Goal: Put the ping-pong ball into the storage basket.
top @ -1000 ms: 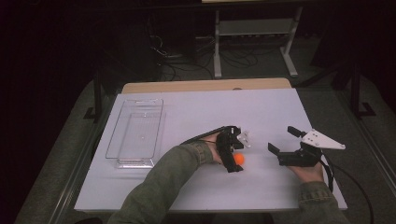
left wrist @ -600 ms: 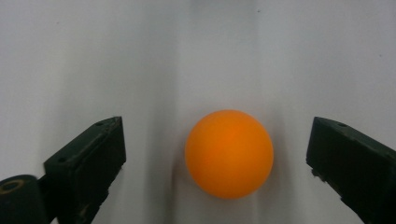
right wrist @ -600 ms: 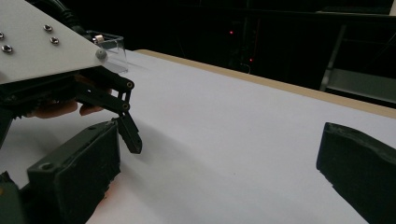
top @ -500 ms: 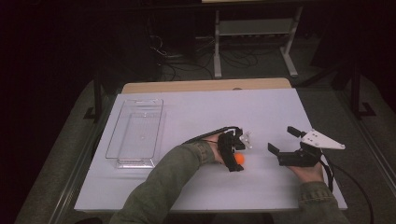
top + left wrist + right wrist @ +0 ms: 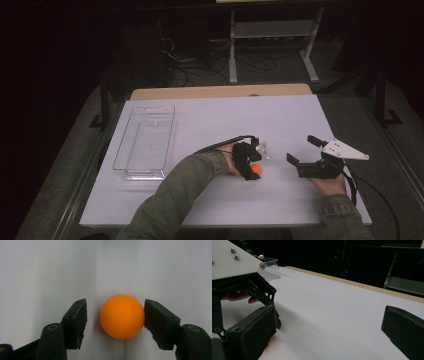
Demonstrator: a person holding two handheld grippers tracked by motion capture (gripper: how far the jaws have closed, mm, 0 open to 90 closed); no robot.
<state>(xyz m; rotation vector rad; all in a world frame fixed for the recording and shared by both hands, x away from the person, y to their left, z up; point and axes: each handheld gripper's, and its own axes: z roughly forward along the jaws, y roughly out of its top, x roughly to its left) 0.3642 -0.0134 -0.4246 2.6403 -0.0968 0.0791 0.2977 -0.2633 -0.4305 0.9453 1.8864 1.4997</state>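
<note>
One orange ping-pong ball (image 5: 122, 316) on white table (image 5: 280, 120), near front middle, between fingers of left gripper (image 5: 115, 322). Step, judged: closing for grasp. Fingers have just been closing; one finger (image 5: 160, 323) touches ball, other (image 5: 76, 322) stands just apart, so no grip yet. Next: finish squeeze, keep ball centred, then lift. Right gripper (image 5: 301, 151) hovers nearby, fingers wide open, empty. Clear plastic tray (image 5: 146, 142) well apart at left.

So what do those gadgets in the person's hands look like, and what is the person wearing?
Each hand-held gripper is black, with two blocky jaws on jointed metal links. The left one trails a black cable over the table. The right one carries a pale three-cornered plate with small screws, and a black cable too. Both forearms wear olive-green sleeves.
</note>
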